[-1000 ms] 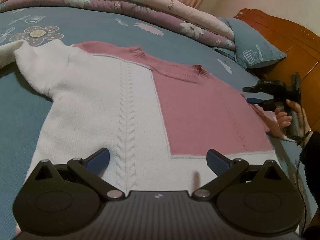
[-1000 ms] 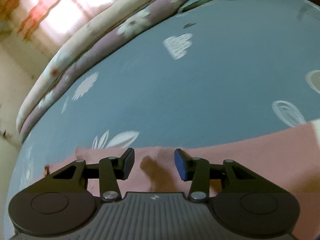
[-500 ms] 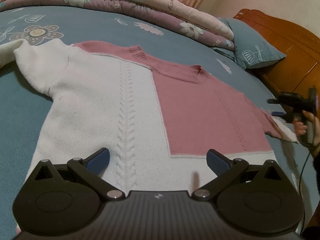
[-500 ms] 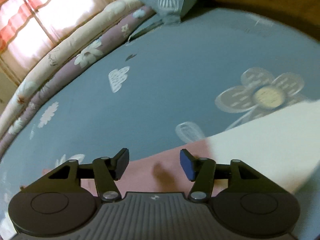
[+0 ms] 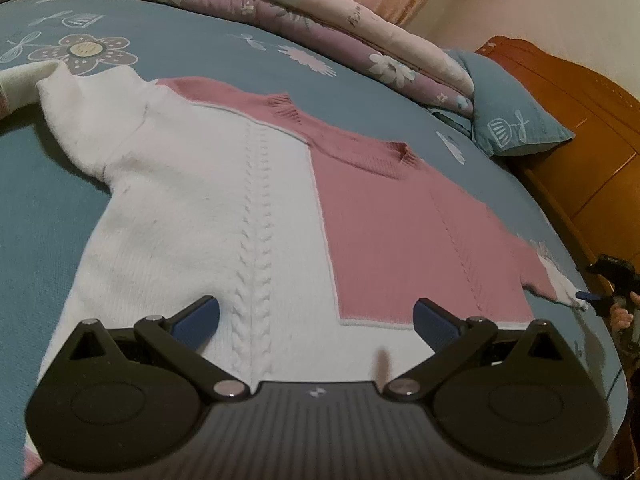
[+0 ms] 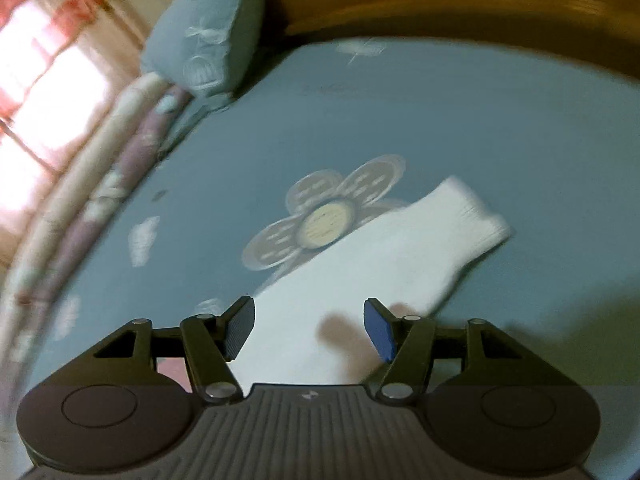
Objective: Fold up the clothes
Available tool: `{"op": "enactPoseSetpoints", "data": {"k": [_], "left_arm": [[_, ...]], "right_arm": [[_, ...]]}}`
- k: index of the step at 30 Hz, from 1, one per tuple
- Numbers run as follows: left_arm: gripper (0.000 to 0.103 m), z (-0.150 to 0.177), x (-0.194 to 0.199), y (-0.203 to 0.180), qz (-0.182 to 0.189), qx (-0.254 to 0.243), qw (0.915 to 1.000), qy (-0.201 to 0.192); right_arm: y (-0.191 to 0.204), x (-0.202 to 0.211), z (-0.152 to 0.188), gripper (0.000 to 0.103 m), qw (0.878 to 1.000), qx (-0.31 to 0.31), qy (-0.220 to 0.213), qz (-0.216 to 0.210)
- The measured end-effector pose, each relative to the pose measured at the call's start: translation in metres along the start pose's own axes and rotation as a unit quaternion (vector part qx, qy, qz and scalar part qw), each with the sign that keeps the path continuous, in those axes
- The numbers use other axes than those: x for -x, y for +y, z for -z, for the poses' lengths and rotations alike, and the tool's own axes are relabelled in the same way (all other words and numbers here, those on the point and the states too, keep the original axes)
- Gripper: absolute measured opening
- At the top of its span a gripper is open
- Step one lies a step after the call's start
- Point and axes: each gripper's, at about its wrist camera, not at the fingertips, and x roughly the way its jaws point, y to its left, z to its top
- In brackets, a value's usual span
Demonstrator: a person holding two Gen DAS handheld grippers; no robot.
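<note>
A pink and white knit sweater (image 5: 280,216) lies flat, front up, on the blue bedsheet. My left gripper (image 5: 316,314) hovers open over the white hem, with no cloth between its fingers. The sweater's white right sleeve (image 6: 384,264) stretches out over a flower print, its cuff (image 6: 476,216) far from me. My right gripper (image 6: 308,326) is above that sleeve, jaws apart, not pinching the cloth. In the left wrist view the right gripper (image 5: 592,298) shows small at the far right by the sleeve end, held by a hand (image 5: 622,316).
A folded floral quilt (image 5: 320,20) runs along the far side of the bed. A blue pillow (image 5: 508,116) leans against the wooden headboard (image 5: 580,128). The sweater's left sleeve (image 5: 80,120) reaches toward the left edge. A bright curtained window (image 6: 44,68) is at left.
My right gripper has slid along the sleeve from the pink part out to the white end, and its jaws have widened. In the left wrist view it moved right and lower. The left gripper stayed put.
</note>
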Motion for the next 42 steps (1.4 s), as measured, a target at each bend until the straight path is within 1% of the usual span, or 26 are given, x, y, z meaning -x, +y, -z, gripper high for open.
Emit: {"op": "enactPoseSetpoints", "data": {"k": [2,4,5,6,8,9,12,14,16,19,21,23,24,26,27,29,30,32,34,35,37,38,40,42], "left_arm": [[0.102,0.000,-0.001,0.000,0.000,-0.001,1.0000,-0.001],[0.102,0.000,-0.001,0.000,-0.001,-0.004,1.0000,-0.002],[0.102,0.001,-0.001,-0.001,-0.001,-0.006,1.0000,-0.002],[0.102,0.001,-0.002,-0.001,-0.002,-0.009,1.0000,-0.003],[0.102,0.001,-0.002,-0.003,-0.005,-0.016,0.9999,-0.002],[0.102,0.001,-0.002,-0.004,-0.007,-0.019,0.9998,-0.002],[0.102,0.002,-0.002,-0.005,-0.008,-0.024,0.9997,-0.001],[0.102,0.001,-0.002,-0.004,-0.006,-0.021,0.9998,-0.001],[0.102,0.001,-0.002,-0.003,-0.004,-0.018,0.9998,-0.001],[0.102,0.001,-0.001,-0.002,-0.002,-0.015,0.9999,-0.001],[0.102,0.001,-0.002,-0.003,-0.003,-0.015,0.9999,-0.001],[0.102,0.002,-0.002,-0.003,-0.004,-0.017,0.9998,-0.001],[0.102,0.002,-0.002,-0.004,-0.005,-0.017,0.9998,-0.001],[0.102,0.002,-0.002,-0.004,-0.006,-0.017,0.9998,-0.001],[0.102,0.002,-0.002,-0.004,-0.005,-0.017,0.9998,-0.001],[0.102,0.002,-0.002,-0.003,-0.005,-0.016,0.9999,-0.002],[0.102,0.002,-0.002,-0.004,-0.005,-0.017,0.9998,-0.002],[0.102,0.002,-0.002,-0.004,-0.006,-0.018,0.9998,-0.002],[0.102,0.002,-0.002,-0.004,-0.006,-0.020,0.9998,-0.002],[0.102,0.002,-0.002,-0.004,-0.006,-0.020,0.9998,-0.002],[0.102,0.002,-0.002,-0.003,-0.005,-0.018,0.9998,-0.001],[0.102,0.001,-0.002,-0.003,-0.004,-0.017,0.9998,-0.001],[0.102,0.001,-0.002,-0.002,-0.004,-0.016,0.9999,-0.001],[0.102,0.001,-0.002,-0.002,-0.004,-0.016,0.9999,-0.001]], "right_arm": [[0.020,-0.008,0.007,0.066,0.999,0.020,0.019,-0.046],[0.047,-0.019,0.018,0.067,0.993,0.045,0.042,-0.097],[0.058,-0.026,0.025,0.070,0.990,0.052,0.054,-0.119],[0.067,-0.034,0.032,0.071,0.987,0.060,0.068,-0.132],[0.082,-0.052,0.046,0.072,0.982,0.079,0.096,-0.142],[0.087,-0.060,0.051,0.072,0.981,0.088,0.106,-0.139],[0.084,-0.073,0.053,0.071,0.982,0.111,0.112,-0.107],[0.069,-0.067,0.042,0.071,0.985,0.101,0.099,-0.101],[0.050,-0.058,0.028,0.071,0.990,0.091,0.082,-0.075],[0.018,-0.042,0.008,0.071,0.995,0.061,0.062,-0.052],[0.002,-0.034,-0.002,0.071,0.997,0.049,0.044,-0.028],[-0.012,-0.032,-0.009,0.071,0.998,0.030,0.041,-0.026],[-0.013,-0.032,-0.010,0.071,0.999,0.024,0.041,-0.025],[-0.006,-0.030,-0.009,0.073,0.999,0.035,0.032,-0.009],[0.001,-0.029,-0.007,0.073,0.998,0.050,0.033,-0.013],[0.012,-0.029,-0.002,0.074,0.995,0.072,0.046,-0.043],[0.017,-0.029,0.000,0.074,0.994,0.084,0.048,-0.045],[0.025,-0.033,0.003,0.075,0.992,0.113,0.048,-0.024],[0.017,-0.039,-0.004,0.075,0.991,0.122,0.046,0.021],[0.008,-0.039,-0.009,0.073,0.992,0.113,0.042,0.027],[-0.017,-0.033,-0.023,0.073,0.998,0.065,0.024,0.009],[-0.027,-0.027,-0.030,0.073,0.999,0.040,0.010,0.015],[-0.042,-0.018,-0.040,0.073,0.999,0.015,-0.010,0.027],[-0.046,-0.009,-0.046,0.074,0.998,0.005,-0.028,0.049]]}}
